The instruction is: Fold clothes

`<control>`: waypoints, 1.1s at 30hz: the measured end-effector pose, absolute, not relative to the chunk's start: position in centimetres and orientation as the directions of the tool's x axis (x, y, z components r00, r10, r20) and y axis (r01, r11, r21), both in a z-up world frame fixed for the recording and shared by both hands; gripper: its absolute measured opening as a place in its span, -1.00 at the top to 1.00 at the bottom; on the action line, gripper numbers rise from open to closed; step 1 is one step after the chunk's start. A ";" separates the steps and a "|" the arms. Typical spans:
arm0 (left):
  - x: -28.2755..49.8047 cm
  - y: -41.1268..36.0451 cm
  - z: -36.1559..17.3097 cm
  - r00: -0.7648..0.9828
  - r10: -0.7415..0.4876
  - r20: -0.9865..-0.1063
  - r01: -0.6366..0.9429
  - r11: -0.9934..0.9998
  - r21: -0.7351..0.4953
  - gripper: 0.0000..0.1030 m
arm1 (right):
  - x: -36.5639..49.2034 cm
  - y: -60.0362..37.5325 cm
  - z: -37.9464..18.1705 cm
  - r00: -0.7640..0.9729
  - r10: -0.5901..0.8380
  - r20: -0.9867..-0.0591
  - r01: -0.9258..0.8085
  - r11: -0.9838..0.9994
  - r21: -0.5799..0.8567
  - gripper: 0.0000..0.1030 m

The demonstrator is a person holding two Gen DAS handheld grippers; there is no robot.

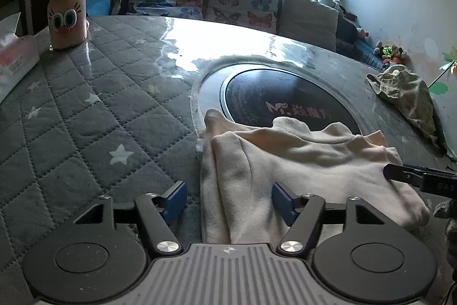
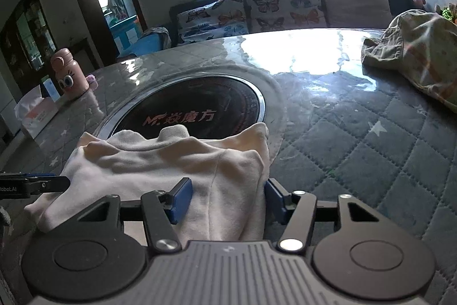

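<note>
A cream garment point(image 1: 300, 162) lies folded on the quilted grey table point(image 1: 85, 110), its far edge over a round black cooktop point(image 1: 285, 102). My left gripper point(image 1: 228, 202) is open, its blue fingers astride the garment's left near edge. My right gripper point(image 2: 225, 200) is open, its fingers astride the garment's point(image 2: 171, 170) right near edge. Each gripper's tip shows from the side in the other view: the right one point(image 1: 400, 175) and the left one point(image 2: 42, 185), both at the cloth.
A pink cartoon bottle point(image 1: 67, 10) and a tissue box point(image 1: 14, 59) stand at the table's far left. A crumpled olive garment point(image 1: 408, 96) lies at the far right, also in the right wrist view point(image 2: 420, 47). A sofa with butterfly cushions point(image 1: 228, 2) is behind.
</note>
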State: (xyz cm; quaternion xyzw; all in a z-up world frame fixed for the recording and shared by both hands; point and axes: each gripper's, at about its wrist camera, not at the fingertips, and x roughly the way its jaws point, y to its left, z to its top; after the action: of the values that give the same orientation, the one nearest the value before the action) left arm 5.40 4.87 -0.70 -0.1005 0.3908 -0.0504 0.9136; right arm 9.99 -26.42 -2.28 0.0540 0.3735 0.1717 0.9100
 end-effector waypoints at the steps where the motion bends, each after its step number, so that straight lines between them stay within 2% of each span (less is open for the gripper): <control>1: 5.4 4.8 -0.7 0.689 -0.180 -0.702 0.021 0.973 -0.229 -0.09 | 10.0 -26.4 -2.3 0.663 0.352 -0.661 -0.269 0.936 0.228 -0.11; 3: 5.5 4.7 -0.7 0.688 -0.198 -0.698 0.033 0.970 -0.242 0.10 | 10.0 -26.4 -2.3 0.662 0.352 -0.661 -0.269 0.935 0.229 -0.06; 5: 5.4 4.7 -0.7 0.689 -0.212 -0.693 0.039 0.966 -0.256 0.31 | 10.0 -26.4 -2.3 0.661 0.361 -0.658 -0.272 0.932 0.239 0.13; 7: 5.3 4.6 -0.7 0.694 -0.218 -0.686 0.039 0.963 -0.265 0.39 | 10.0 -26.4 -2.4 0.656 0.374 -0.656 -0.271 0.927 0.258 0.23; 8: 5.2 4.6 -0.7 0.697 -0.216 -0.684 0.037 0.963 -0.266 0.44 | 10.0 -26.4 -2.3 0.656 0.376 -0.654 -0.270 0.927 0.261 0.38; 10: 5.0 4.5 -0.5 0.701 -0.211 -0.681 0.034 0.964 -0.264 0.49 | 9.9 -26.4 -2.2 0.658 0.383 -0.648 -0.271 0.924 0.270 0.49; 11: 5.0 4.5 -0.5 0.704 -0.209 -0.679 0.033 0.964 -0.262 0.51 | 9.9 -26.4 -2.1 0.663 0.378 -0.646 -0.268 0.926 0.267 0.64; 22: 3.7 4.4 1.5 0.768 -0.171 -0.617 0.049 0.976 -0.210 0.61 | 9.4 -25.5 0.3 0.692 0.413 -0.592 -0.314 0.911 0.268 0.76; 33: 1.7 11.1 4.7 0.838 -0.035 -0.544 -0.093 0.974 -0.206 0.63 | 12.1 -17.7 4.5 0.649 0.542 -0.533 -0.487 0.835 0.256 0.77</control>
State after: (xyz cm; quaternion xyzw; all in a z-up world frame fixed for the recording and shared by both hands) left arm 1.74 11.10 4.73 -0.1126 0.2841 0.0152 0.9520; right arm 12.08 -17.72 4.48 0.0446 0.3080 0.2839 0.9070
